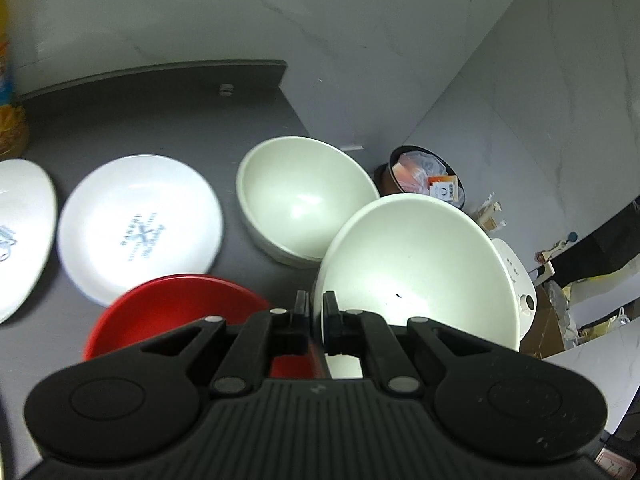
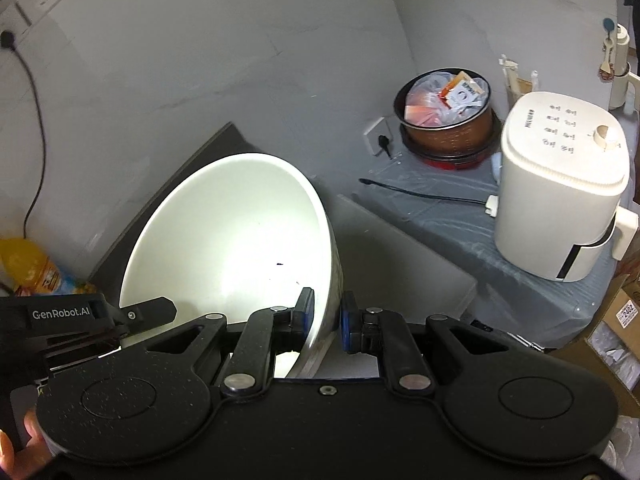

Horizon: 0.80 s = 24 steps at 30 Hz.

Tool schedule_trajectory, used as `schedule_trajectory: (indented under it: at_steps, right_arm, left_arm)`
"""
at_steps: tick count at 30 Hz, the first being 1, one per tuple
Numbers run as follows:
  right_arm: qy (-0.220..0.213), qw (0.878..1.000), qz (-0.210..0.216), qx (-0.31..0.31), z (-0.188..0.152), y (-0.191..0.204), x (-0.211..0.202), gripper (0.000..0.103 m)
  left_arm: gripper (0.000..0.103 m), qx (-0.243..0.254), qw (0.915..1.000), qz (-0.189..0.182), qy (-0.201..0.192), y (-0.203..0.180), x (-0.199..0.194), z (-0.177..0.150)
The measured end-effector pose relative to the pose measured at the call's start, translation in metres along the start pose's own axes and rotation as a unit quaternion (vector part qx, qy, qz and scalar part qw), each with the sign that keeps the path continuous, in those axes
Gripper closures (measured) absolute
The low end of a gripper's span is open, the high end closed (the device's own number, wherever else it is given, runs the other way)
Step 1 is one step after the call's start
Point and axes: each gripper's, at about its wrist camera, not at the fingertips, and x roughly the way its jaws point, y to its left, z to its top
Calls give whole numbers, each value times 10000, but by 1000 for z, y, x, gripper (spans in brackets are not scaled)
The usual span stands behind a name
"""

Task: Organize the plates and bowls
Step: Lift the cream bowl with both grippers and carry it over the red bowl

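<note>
My left gripper [image 1: 316,305] is shut on the rim of a large white bowl [image 1: 416,276], held tilted above the dark table [image 1: 168,120]. My right gripper [image 2: 326,312] is shut on the opposite rim of the same bowl [image 2: 228,240]; the left gripper's body [image 2: 80,320] shows at that view's left. On the table lie a second white bowl [image 1: 304,200], a red plate [image 1: 168,312] below my left fingers, a white printed plate [image 1: 140,228] and another white plate [image 1: 20,232] at the left edge.
A pot lined with a bag of rubbish [image 2: 448,112] and a white air fryer [image 2: 560,188] stand on a lower grey surface to the right. A black cord [image 2: 420,194] lies there. A yellow bottle [image 2: 28,264] stands at the table's left. Cardboard boxes [image 2: 620,320] sit at far right.
</note>
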Motion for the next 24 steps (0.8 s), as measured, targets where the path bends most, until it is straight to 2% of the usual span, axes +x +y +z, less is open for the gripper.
schedule_trajectory:
  at_steps: [15, 24]
  right_arm:
    - [142, 9995, 89, -265, -31, 41, -6, 89]
    - [428, 9965, 113, -705, -46, 68, 4, 89]
  left_arm:
    - [98, -236, 9996, 143, 41, 56, -37, -16]
    - [98, -510, 9981, 337, 96, 86, -47, -26]
